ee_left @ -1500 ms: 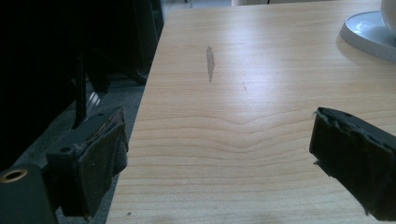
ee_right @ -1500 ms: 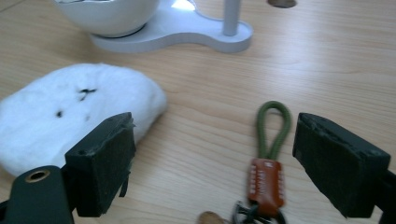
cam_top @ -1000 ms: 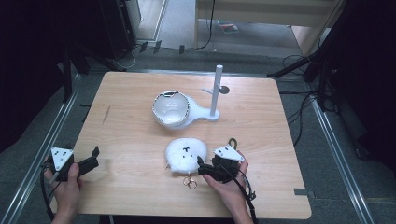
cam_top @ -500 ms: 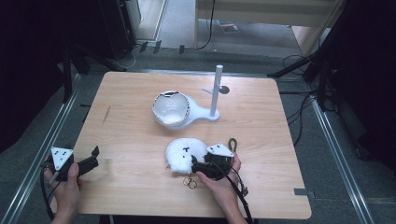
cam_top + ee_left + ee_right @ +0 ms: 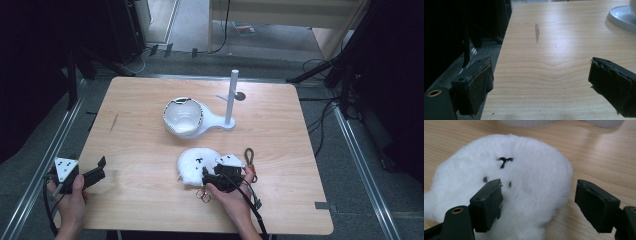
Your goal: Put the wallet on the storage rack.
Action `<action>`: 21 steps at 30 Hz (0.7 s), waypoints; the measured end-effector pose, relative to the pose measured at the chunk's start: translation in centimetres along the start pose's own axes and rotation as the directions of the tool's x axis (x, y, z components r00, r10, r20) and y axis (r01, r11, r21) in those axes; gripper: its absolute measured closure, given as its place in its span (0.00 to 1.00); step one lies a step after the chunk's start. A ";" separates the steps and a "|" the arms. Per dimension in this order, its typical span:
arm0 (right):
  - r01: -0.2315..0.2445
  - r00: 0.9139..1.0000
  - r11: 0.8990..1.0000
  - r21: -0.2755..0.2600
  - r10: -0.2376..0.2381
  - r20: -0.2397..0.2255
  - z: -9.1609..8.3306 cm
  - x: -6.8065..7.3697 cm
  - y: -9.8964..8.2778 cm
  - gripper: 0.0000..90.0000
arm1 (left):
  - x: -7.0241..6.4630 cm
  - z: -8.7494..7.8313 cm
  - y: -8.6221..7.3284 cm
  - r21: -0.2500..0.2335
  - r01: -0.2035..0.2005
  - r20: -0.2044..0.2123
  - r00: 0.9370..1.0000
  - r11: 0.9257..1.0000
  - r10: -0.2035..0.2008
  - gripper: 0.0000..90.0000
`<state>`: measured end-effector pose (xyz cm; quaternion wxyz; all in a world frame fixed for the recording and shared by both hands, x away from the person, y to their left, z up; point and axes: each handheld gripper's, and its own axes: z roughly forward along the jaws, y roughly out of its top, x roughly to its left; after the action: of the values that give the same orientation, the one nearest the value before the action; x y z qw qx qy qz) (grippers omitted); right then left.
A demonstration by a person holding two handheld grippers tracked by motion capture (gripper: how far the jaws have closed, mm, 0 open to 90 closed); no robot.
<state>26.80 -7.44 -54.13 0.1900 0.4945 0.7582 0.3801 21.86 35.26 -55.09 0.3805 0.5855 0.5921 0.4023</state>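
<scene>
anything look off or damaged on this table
Only one flaw: a dark scuff mars the wooden table near its left edge, seen also in the left gripper view. The white plush, bowl-shaped stand and small scissors look intact.

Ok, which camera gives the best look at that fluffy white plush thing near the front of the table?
The right gripper view: the fluffy white plush toy sits close up there, its black stitched marks plain, between the open right tongs. The high view shows it small, partly behind those tongs. The left gripper view looks elsewhere.

Plush toy lies on the table, before the stand.
</scene>
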 end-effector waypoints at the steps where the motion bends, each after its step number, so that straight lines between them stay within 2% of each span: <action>1: 0.000 1.000 1.000 0.000 0.000 0.000 0.0 0.0 0.0 0.26 | 0.0 0.0 0.0 0.000 0.000 0.000 1.000 1.000 0.000 0.07; 4: 0.007 1.000 1.000 0.009 -0.007 -0.013 0.2 0.1 -0.2 0.31 | 0.0 0.0 0.0 0.002 0.000 -0.002 1.000 1.000 0.000 0.07; 5: 0.010 1.000 1.000 0.010 -0.010 -0.026 0.2 0.1 -0.2 0.35 | 0.0 0.0 0.0 0.003 0.000 -0.002 1.000 1.000 0.000 0.08; 6: 0.015 0.999 1.000 0.012 -0.014 -0.046 0.3 0.0 -0.2 0.37 | 0.0 0.0 0.0 0.004 0.000 -0.003 1.000 1.000 0.000 0.08; 8: 0.017 0.998 1.000 0.016 -0.016 -0.056 0.3 0.0 -0.2 0.39 | 0.0 0.0 0.0 0.006 -0.001 -0.005 1.000 1.000 0.001 0.08; 9: -0.001 0.997 1.000 0.029 0.003 -0.078 0.4 -0.1 -0.3 0.44 | -0.1 0.0 0.0 0.009 -0.003 -0.009 1.000 1.000 0.003 0.08; 11: -0.012 0.994 0.999 0.031 0.016 -0.104 0.6 -0.3 -0.3 0.47 | -0.1 0.0 0.0 0.006 -0.007 -0.010 1.000 1.000 0.008 0.08; 13: -0.006 0.995 1.000 0.027 0.009 -0.099 0.6 -0.3 -0.4 0.48 | -0.1 0.0 0.0 0.006 -0.008 -0.010 1.000 1.000 0.008 0.08; 15: 0.013 0.996 1.000 0.010 -0.012 -0.083 0.7 0.3 -0.6 0.57 | -0.1 0.0 0.0 0.009 -0.005 -0.011 1.000 1.000 0.005 0.08; 16: 0.013 0.996 1.000 0.010 -0.012 -0.083 0.7 0.3 -0.6 0.57 | -0.1 0.0 0.0 0.009 -0.005 -0.011 1.000 1.000 0.005 0.08; 21: 0.004 0.997 1.000 0.007 -0.003 -0.081 0.7 0.7 -0.6 0.71 | -0.1 0.1 0.0 0.011 -0.007 -0.015 1.000 1.000 0.007 0.08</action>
<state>26.55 -6.67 -54.99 0.1582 0.4782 0.7673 0.3969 21.93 35.14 -55.08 0.3714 0.5866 0.5950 0.4050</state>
